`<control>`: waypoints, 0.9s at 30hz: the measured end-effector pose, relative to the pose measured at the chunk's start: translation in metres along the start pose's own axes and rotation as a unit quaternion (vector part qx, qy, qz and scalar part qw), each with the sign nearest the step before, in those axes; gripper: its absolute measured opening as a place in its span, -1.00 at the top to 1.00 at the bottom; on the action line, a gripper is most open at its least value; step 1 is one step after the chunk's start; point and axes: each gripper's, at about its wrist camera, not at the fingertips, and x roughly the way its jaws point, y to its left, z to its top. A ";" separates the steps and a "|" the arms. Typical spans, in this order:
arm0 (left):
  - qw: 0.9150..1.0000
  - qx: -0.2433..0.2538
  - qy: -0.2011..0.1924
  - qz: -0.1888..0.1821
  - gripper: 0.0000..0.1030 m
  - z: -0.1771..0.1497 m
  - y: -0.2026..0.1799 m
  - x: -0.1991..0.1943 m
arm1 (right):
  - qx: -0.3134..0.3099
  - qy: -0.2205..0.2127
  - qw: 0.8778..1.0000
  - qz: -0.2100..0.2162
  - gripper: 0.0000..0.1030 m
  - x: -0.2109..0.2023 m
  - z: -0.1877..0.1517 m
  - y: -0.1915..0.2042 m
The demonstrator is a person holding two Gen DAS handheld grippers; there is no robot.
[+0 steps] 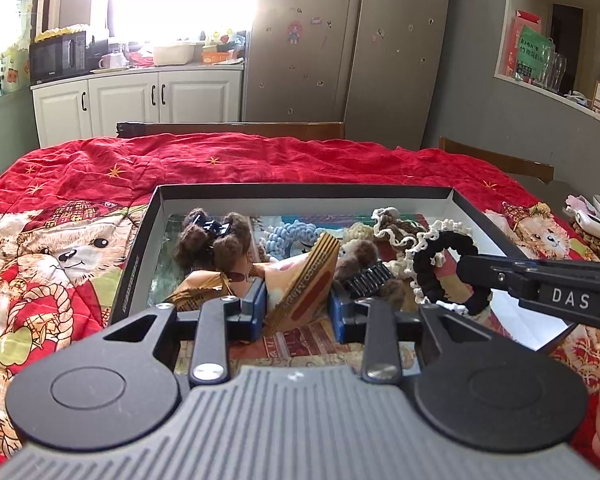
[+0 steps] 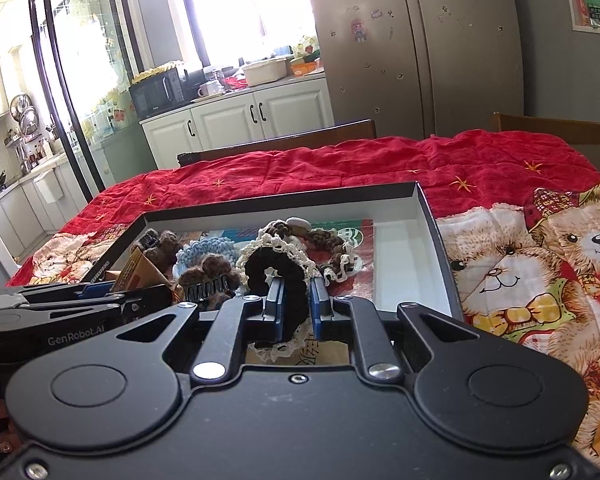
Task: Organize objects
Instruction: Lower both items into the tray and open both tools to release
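Observation:
A black shallow box (image 1: 140, 248) (image 2: 432, 224) lies on the red bear-print cloth and holds several hair accessories. My left gripper (image 1: 298, 300) is shut on an orange snack packet (image 1: 308, 284) over the box's near edge; the packet also shows in the right wrist view (image 2: 138, 274). My right gripper (image 2: 296, 304) is shut on a black scrunchie with cream lace trim (image 2: 276, 266), held just above the box; it also shows in the left wrist view (image 1: 448, 264). Brown pom-pom clips (image 1: 212, 240), a blue scrunchie (image 1: 288, 232) and a brown-cream scrunchie (image 1: 392, 224) lie inside.
The red cloth (image 1: 80, 216) covers the whole table. Wooden chair backs (image 1: 228, 128) stand behind the far edge. Small objects (image 1: 596, 224) lie at the table's right edge. The box's right part (image 2: 404, 264) shows a bare white floor.

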 end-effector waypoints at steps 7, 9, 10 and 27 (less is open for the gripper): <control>1.000 0.003 0.007 0.003 0.31 -0.002 -0.001 0.006 | 0.001 0.006 1.000 -0.003 0.75 0.006 -0.002 -0.001; 1.000 0.003 0.009 0.003 0.31 -0.003 0.000 0.007 | 0.002 0.008 1.000 -0.002 0.75 0.008 -0.002 -0.002; 1.000 0.004 0.010 0.003 0.31 -0.003 0.000 0.007 | 0.003 0.009 1.000 -0.003 0.75 0.008 -0.002 -0.003; 1.000 0.006 0.015 0.003 0.30 -0.006 -0.001 0.010 | 0.004 0.026 1.000 -0.003 0.74 0.018 -0.005 -0.004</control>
